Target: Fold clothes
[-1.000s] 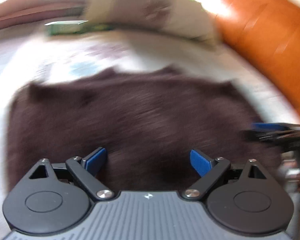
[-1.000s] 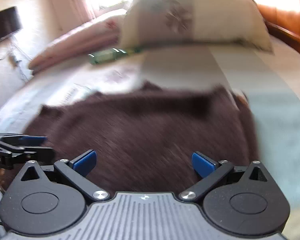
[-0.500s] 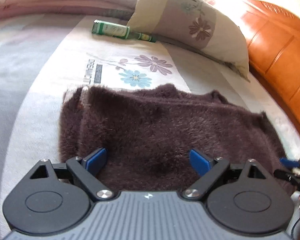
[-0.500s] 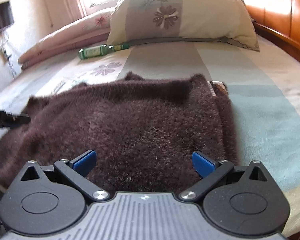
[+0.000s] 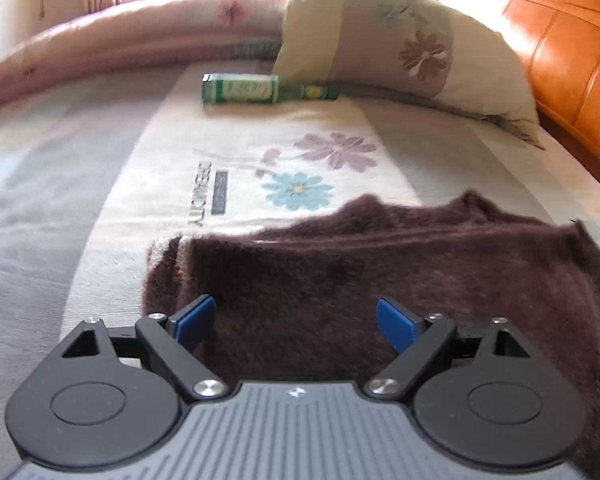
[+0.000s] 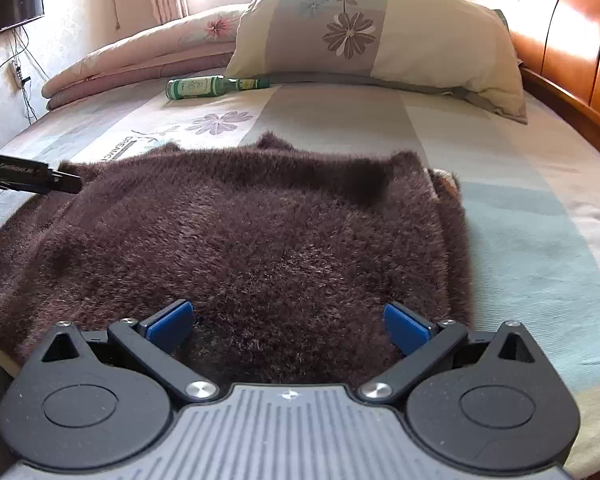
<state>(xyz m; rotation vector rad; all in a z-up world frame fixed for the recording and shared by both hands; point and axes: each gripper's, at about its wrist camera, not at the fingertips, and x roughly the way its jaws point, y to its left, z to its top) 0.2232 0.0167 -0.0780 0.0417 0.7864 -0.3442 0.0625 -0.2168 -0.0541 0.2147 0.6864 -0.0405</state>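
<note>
Compared with half a second ago, the left wrist view now sits farther toward the left side of the brown fuzzy garment (image 5: 400, 280), so the garment's folded left edge lies just ahead of the left finger and more of the flowered bedsheet (image 5: 260, 152) shows beyond it; the picture is also slightly blurred. In the right wrist view the scene has changed little, though the tip of the left gripper at the left border now reaches farther in over the garment's far left corner. The left gripper (image 5: 296, 320) has its blue-padded fingers spread wide apart, with nothing between them but the garment's pile below; whether the pads touch the fabric cannot be told. The right gripper (image 6: 290, 324) is likewise spread wide, holding nothing, hovering over the near edge of the garment close to its right side. The garment lies folded flat near the front edge of the bed, its right edge showing stacked layers. Toward the head of the bed a green bottle (image 6: 216, 86) lies on its side just beside a flowered pillow (image 6: 380, 36), with a folded pink quilt (image 6: 140, 64) to the left and an orange wooden headboard (image 6: 572, 40) at the right.
</note>
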